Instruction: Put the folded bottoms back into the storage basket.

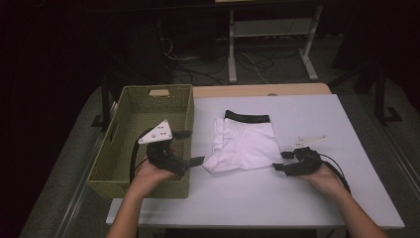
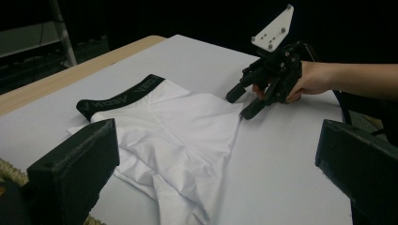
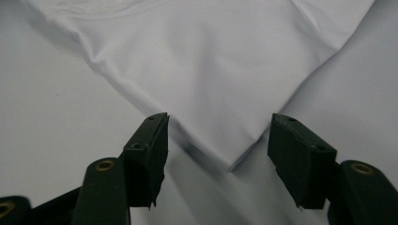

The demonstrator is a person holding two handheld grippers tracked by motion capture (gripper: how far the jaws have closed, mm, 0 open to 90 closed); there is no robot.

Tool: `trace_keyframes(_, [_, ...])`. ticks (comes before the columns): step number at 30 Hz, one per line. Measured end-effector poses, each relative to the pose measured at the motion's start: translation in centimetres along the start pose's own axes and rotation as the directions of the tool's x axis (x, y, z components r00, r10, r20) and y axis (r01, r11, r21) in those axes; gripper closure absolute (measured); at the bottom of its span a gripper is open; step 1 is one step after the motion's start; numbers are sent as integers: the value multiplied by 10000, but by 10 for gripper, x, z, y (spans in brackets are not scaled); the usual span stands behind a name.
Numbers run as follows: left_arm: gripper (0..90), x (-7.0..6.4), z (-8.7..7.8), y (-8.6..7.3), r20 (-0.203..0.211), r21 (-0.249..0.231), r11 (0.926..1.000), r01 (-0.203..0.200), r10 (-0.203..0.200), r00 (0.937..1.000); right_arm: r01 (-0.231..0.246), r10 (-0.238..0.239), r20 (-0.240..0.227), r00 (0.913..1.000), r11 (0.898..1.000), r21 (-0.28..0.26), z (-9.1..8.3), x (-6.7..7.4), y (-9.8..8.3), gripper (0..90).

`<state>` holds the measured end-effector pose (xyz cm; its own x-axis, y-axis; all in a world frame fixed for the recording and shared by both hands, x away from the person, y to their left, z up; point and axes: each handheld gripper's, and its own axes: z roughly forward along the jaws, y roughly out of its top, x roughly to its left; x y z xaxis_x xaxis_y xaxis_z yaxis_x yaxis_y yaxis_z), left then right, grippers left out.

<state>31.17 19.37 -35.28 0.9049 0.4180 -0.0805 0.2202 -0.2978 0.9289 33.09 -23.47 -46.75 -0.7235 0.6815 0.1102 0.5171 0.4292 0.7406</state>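
White folded underwear (image 1: pixel 245 144) with a black waistband (image 2: pixel 119 96) lies in the middle of the white table (image 1: pixel 307 198). My right gripper (image 1: pixel 281 161) rests low at the garment's near right corner. In the right gripper view its jaws (image 3: pixel 218 154) stand apart on either side of that corner of cloth (image 3: pixel 211 70), and the pads do not press on it. My left gripper (image 1: pixel 189 148) hovers over the basket's right wall, left of the garment, open wide with nothing between its jaws (image 2: pixel 216 164). From there I also see the right gripper (image 2: pixel 240 104) at the cloth's corner.
A woven green basket (image 1: pixel 153 90) stands at the table's left side, its inside bare as far as I see. A wooden strip (image 1: pixel 277 89) runs along the table's far edge. Beyond it are a dark floor, cables and a metal frame (image 1: pixel 270 29).
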Motion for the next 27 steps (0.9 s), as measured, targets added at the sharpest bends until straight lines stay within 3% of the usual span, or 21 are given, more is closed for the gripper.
trace_keyframes(8, [1, 0, 0, 0, 15, 0, 10000, 21, -21, 10000, 391, -388, 394, 9985, 9992, -54, 0, 2, -1, 525])
trace_keyframes(22, [1, 0, 0, 0, 49, 3, 10000, 16, -16, 10000, 172, -172, 116, 9998, 9999, 11, 0, 1, -1, 814])
trace_keyframes(27, [2, 0, 0, 0, 56, 5, 10000, 17, -17, 10000, 285, -290, 267, 9992, 9994, 203, 0, 4, 2, 841])
